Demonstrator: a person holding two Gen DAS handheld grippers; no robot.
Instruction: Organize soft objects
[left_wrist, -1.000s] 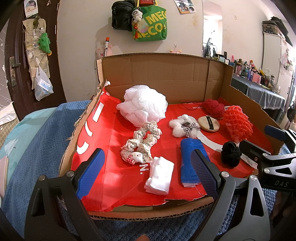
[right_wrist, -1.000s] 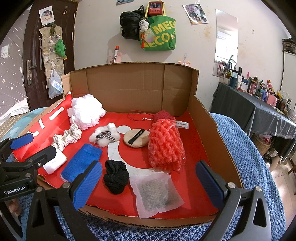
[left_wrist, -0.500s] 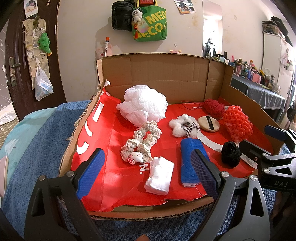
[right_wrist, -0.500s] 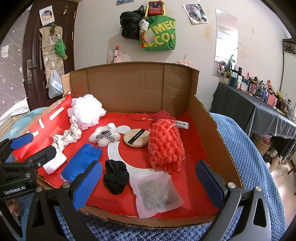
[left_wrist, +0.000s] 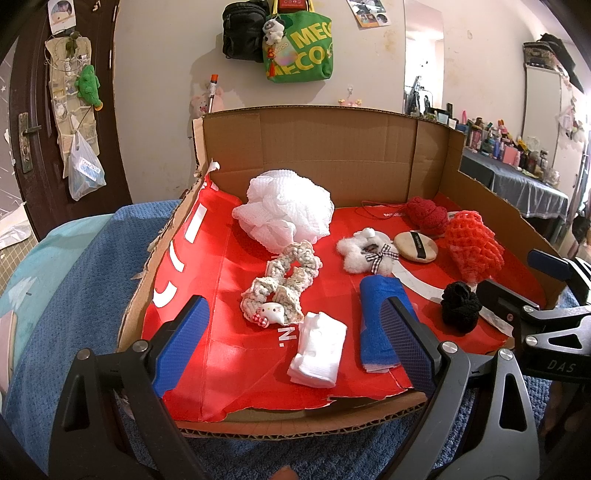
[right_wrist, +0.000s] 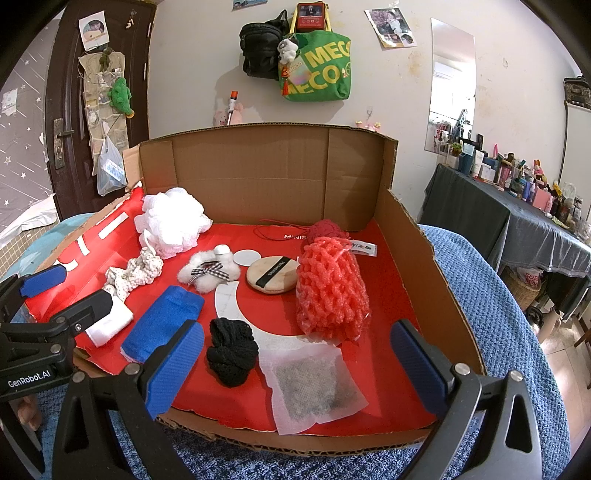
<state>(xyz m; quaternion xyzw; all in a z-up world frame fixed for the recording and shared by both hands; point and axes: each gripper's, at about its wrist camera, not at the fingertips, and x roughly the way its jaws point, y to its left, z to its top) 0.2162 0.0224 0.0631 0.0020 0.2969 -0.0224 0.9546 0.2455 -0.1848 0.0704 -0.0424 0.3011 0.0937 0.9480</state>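
Soft items lie on the red floor of an open cardboard box (left_wrist: 332, 147) (right_wrist: 280, 166). In the left wrist view my left gripper (left_wrist: 293, 350) hangs open at the front edge, over a folded white cloth (left_wrist: 318, 349), beside a blue cloth (left_wrist: 380, 317) and a knitted scrunchie (left_wrist: 282, 280). A white mesh pouf (left_wrist: 286, 210) sits behind. My right gripper (right_wrist: 295, 369) stands open at the front, above a black scrunchie (right_wrist: 231, 350) and a sachet (right_wrist: 314, 384). An orange-red mesh sponge (right_wrist: 330, 284), powder puff (right_wrist: 271, 275) and fluffy white clip (right_wrist: 208, 269) lie mid-box.
The box rests on a blue textured blanket (right_wrist: 498, 306). Its back and right walls stand upright; the left flap lies flat. A dark red scrunchie (left_wrist: 424, 214) sits at the back right. Bags hang on the wall (right_wrist: 314, 66); a cluttered table (right_wrist: 517, 199) is right.
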